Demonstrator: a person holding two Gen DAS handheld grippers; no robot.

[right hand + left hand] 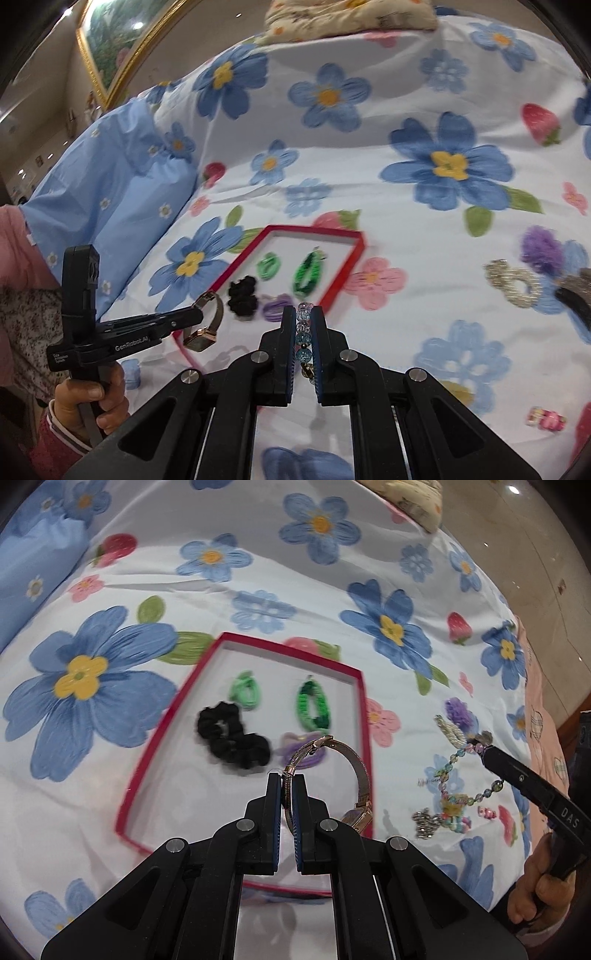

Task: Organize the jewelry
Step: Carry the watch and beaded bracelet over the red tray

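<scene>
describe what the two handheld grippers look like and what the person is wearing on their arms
Both the left gripper and right gripper are matte black, with silver pivot pins, blue-edged ribbed jaws and white lettering. One cuff is pink-red knit with pale stripes.

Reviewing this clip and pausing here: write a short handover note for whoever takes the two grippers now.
Left gripper: shut on the watch strap, above the red tray.
Right gripper: shut on the beaded bracelet, off the tray's right side.
Done: black scrunchie, green hair ties and purple tie are in the tray.
Left: set down both held pieces; then the purple pom-pom, silver scrunchie and small charm on the bedsheet.
</scene>
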